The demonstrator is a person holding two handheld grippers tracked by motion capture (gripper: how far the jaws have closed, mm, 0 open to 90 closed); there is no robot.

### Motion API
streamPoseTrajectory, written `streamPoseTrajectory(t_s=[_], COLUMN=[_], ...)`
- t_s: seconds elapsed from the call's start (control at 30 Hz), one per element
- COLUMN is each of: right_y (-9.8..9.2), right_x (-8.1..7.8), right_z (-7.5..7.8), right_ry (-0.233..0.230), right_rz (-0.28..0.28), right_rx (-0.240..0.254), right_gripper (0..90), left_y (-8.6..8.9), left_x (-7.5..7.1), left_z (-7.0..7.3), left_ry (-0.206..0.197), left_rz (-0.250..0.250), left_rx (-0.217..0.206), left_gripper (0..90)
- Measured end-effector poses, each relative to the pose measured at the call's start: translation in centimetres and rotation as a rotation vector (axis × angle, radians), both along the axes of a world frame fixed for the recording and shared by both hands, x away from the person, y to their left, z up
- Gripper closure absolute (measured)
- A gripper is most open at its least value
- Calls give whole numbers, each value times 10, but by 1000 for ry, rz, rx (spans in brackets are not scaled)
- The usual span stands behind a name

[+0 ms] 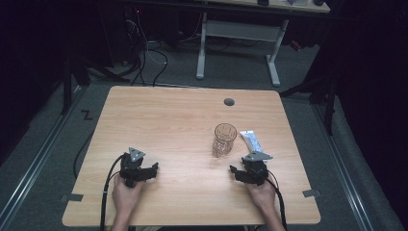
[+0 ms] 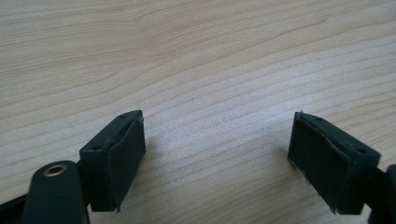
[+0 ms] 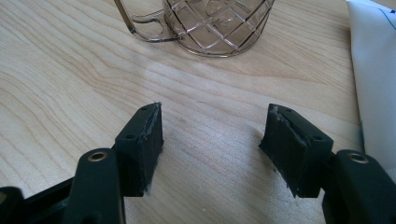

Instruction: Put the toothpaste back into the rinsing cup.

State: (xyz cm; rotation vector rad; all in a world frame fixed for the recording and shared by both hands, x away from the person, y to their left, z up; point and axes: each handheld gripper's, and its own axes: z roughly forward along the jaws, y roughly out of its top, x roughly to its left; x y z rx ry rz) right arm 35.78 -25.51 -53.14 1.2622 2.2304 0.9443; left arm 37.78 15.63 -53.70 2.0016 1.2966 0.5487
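Note:
A clear patterned glass mug stands upright on the wooden table, right of centre. Beside it on the right lies a white tube. My right gripper rests near the front edge, just below the mug and tube, jaws wide apart with nothing between them. In the right gripper view the mug with its handle stands just ahead of the open right gripper, and the white tube lies at the right edge. My left gripper sits at the front left; the left gripper is open over bare wood.
A grey cable grommet is set in the table near its far edge. Beyond the table stand a white desk frame and loose cables on the floor. Tape tabs mark the table's front corners.

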Motion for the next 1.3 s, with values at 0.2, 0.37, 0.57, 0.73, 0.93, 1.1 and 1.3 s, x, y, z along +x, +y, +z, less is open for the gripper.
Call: streamPoseTrajectory(t_s=[0.2,0.37,0.57,0.73,0.93,1.1,1.3], right_y=[0,0,1,1,0,0,0], right_x=[0,1,1,1,1,0,-1], right_z=[0,0,0,0,0,0,0], right_ry=[0,1,1,2,-1,-6,-11], right_rz=[-6,-11,-15,-16,-17,-23,-26], right_rx=[-1,-1,-1,-1,-2,-3,-3], right_gripper=[361,358,358,358,373,407,441], left_y=[0,0,0,0,0,0,0], left_x=[0,0,0,0,0,0,0], left_z=[0,0,0,0,0,0,0], left_ry=[1,2,2,2,2,2,2], left_rz=[0,0,1,1,1,1,1], left_rx=[0,-2,-2,-2,-2,-2,-3], left_gripper=[188,189,190,190,189,189,190])
